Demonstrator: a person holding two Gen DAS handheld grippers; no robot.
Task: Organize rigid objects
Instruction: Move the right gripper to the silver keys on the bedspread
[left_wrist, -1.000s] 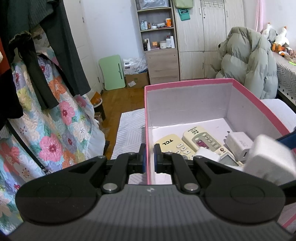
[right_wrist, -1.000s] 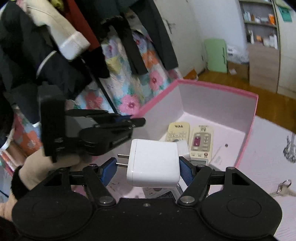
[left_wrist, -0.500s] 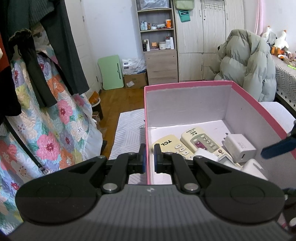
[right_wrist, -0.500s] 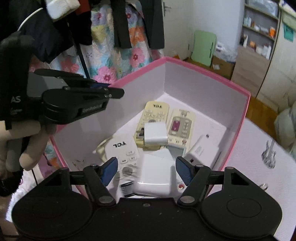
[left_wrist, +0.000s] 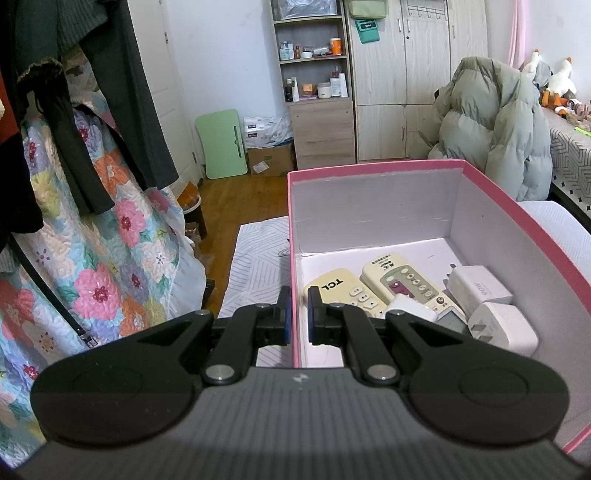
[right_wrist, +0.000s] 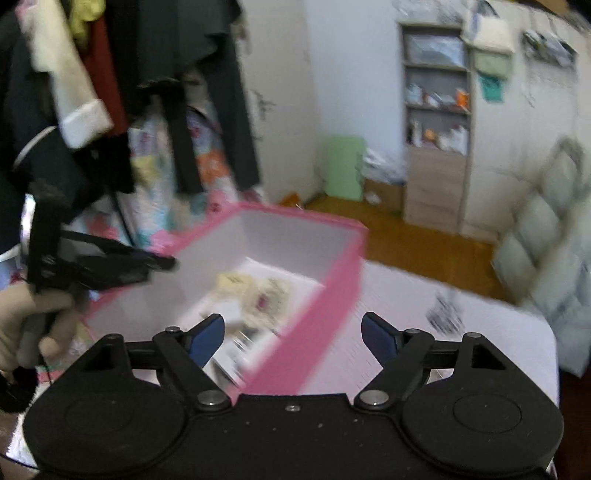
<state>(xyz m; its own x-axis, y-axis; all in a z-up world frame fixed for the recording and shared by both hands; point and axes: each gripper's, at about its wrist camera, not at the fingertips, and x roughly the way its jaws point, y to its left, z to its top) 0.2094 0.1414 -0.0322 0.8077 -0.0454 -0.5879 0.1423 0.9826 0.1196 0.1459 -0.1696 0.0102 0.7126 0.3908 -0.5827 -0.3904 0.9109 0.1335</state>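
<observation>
A pink box (left_wrist: 373, 166) with white inner walls holds a TCL remote (left_wrist: 340, 290), a second cream remote (left_wrist: 402, 282) and three white chargers, the nearest (left_wrist: 506, 326) by the right wall. My left gripper (left_wrist: 299, 321) is shut on the box's left wall, one pad on each side. In the blurred right wrist view, my right gripper (right_wrist: 293, 338) hovers over the box's right wall (right_wrist: 332, 295); its jaws are opening and nothing is between them. A hand (right_wrist: 22, 314) holds the left gripper (right_wrist: 162, 263) there.
The box stands on a white striped cover (left_wrist: 258, 266). Dark clothes (left_wrist: 110, 110) and a floral quilt (left_wrist: 92, 258) hang to the left. A grey puffer jacket (left_wrist: 491, 125) is piled at the right; a shelf unit (left_wrist: 317, 74) and a green board (left_wrist: 221, 144) stand at the far wall.
The right gripper let go of the large white charger, which now lies in the box, then drew back and swung right. The left gripper kept still on the wall.
</observation>
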